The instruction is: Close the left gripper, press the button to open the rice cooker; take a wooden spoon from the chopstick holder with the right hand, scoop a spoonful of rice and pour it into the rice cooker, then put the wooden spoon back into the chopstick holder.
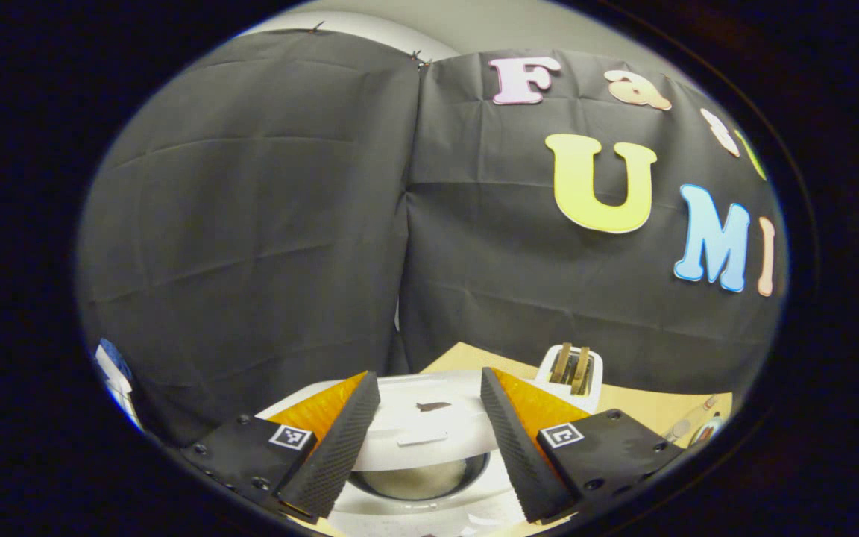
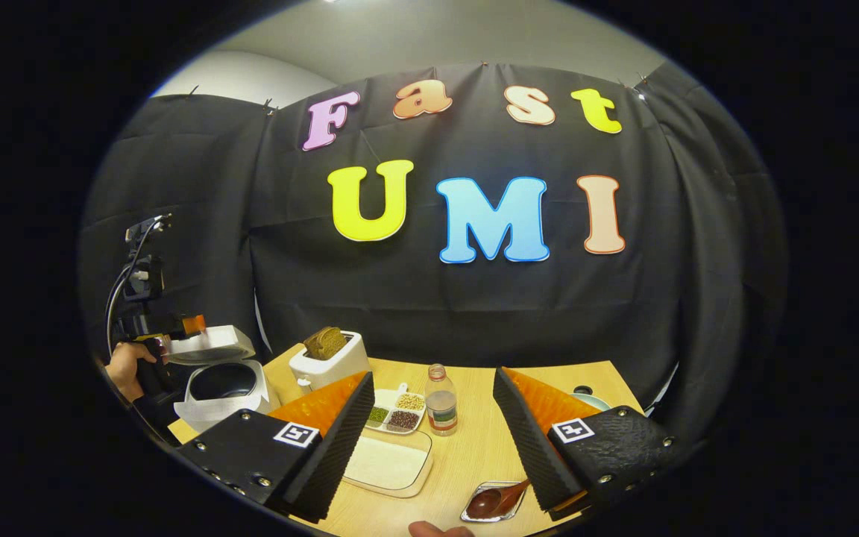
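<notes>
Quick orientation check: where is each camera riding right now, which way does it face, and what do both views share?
Left gripper view: rides the left claw, low above the open rice cooker, facing the booth wall; own fingers spread.
Right gripper view: rides the right claw, above the table, facing the wall; own fingers spread over the rice tray, a hand holding the left claw far left.
Shared: rice cooker, toaster.

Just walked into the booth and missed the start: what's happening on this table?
A person is working with two hand-held grippers. The rice cooker already stands open, its lid up, and the left gripper hangs open just above it. The right gripper is open too and holds nothing; it hovers over the table, above a tray of rice. A wooden spoon lies in a small dish near its right finger. No rice has been scooped yet.
</notes>
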Available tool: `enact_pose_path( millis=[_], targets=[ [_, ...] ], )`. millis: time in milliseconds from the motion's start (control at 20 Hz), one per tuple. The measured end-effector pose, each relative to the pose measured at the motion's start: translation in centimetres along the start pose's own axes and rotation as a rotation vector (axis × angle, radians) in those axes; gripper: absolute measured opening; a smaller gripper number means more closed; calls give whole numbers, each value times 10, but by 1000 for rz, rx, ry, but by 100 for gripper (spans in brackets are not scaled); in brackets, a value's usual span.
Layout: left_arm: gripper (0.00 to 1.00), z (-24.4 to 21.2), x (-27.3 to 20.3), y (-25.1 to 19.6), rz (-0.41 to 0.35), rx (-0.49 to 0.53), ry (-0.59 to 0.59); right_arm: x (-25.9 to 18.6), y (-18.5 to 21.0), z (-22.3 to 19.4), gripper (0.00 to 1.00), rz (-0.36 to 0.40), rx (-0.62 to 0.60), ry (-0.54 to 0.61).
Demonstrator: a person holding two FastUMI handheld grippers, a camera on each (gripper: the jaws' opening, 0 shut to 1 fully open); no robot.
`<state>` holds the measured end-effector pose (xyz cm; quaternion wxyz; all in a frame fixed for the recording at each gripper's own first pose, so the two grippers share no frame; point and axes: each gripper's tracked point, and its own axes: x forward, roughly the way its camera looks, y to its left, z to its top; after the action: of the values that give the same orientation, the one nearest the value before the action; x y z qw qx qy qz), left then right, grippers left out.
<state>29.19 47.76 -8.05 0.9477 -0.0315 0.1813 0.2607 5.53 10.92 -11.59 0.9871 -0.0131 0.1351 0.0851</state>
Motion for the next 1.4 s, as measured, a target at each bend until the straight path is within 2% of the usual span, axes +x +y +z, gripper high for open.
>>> enact_pose_path(
  millis=[50,250,450,550,800,1200,1400],
  targets=[
    [95,-6,1,-3,-6,4,10,0,-1,-2,98,-1,-1,3],
    [95,-46,6,-19,-29,-4,95,0,-2,-7,98,-13,7,15],
    [94,-81,2,-11,-30,33,124,4,-2,-5,98,-15,-5,18],
    [92,-87,5,-13,-34,22,153,6,-1,-8,98,-9,-1,30],
    [96,-99,7,-14,-42,44,153,5,-1,-7,98,3,-5,38],
    [94,-132,9,-15,-55,39,221,0,-4,-9,98,-13,9,54],
    [94,-133,11,-13,-38,53,233,0,-1,-10,98,-9,30,69]
  ],
)
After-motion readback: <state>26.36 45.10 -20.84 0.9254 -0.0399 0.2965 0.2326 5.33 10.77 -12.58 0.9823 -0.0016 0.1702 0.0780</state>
